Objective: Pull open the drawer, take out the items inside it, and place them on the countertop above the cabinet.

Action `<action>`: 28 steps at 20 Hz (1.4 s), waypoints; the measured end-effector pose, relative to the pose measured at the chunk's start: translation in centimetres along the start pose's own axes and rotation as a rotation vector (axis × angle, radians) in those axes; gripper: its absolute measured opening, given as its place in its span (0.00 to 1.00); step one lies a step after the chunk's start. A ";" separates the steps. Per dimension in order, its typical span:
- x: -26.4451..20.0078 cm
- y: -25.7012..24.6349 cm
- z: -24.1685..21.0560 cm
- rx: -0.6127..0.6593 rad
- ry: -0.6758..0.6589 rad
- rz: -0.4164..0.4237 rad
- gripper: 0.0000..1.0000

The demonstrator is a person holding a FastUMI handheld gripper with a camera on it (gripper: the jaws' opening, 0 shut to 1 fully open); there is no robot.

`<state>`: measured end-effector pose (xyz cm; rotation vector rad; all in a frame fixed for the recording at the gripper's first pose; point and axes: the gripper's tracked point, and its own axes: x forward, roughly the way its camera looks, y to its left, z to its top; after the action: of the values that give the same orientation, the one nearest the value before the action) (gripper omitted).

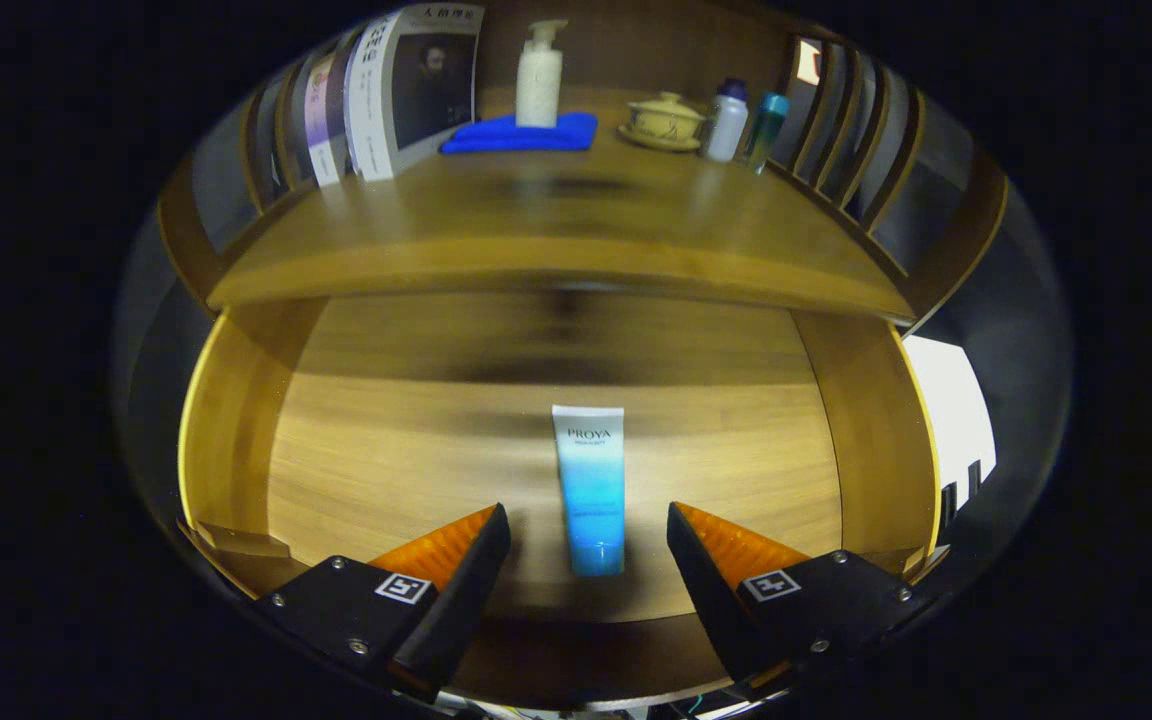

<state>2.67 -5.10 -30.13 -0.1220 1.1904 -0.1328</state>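
Gripper view: drawer (236, 440) pulled open, wooden floor and side walls in sight, seen from above and in front. Tongs (588, 525) spread wide, holding nothing, both fingers hanging over the near part of the drawer. One item inside: a blue-and-white tube (591, 490) lying flat on the drawer floor, lengthwise away from the tongs, white end far, deeper blue end near. The tube's near end sits in the gap between the two fingertips, not touched by either; whether the tips are level with it or above it I cannot tell. Above the drawer, the tabletop (556, 230) of the cabinet. On it at the back: a blue cloth (481, 138) laid flat, a cream pump bottle (539, 80) standing upright on the cloth, a yellowish lidded bowl on a saucer (664, 122) to the right of the cloth, then a white bottle with dark cap (726, 122) and a teal bottle (766, 125) just beside each other. Magazines (416, 90) stand leaning at the back left. Dark slatted rails (851, 140) at the right side of the tabletop. Wood blurred in places.
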 end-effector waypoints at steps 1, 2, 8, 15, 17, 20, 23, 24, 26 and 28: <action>0.5 0.0 -0.5 -0.005 0.024 0.003 0.97; 0.8 0.2 -0.7 -0.011 0.037 0.011 0.97; 2.4 0.2 -1.0 -0.026 0.088 0.018 0.94; 3.6 -0.1 -1.8 0.004 0.113 0.050 0.64; 4.2 0.0 -2.0 0.023 0.109 0.061 0.57; 3.8 -0.2 -1.7 0.069 0.077 0.051 0.45; 3.4 -0.1 -2.1 0.088 0.052 0.014 0.34; 3.2 0.0 -2.2 0.073 0.047 0.011 0.33; 2.8 0.0 -2.7 0.054 0.044 -0.002 0.33; 2.1 0.1 -3.0 0.040 0.018 -0.022 0.33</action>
<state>0.61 -5.45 -33.20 -0.0988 1.2039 -0.1769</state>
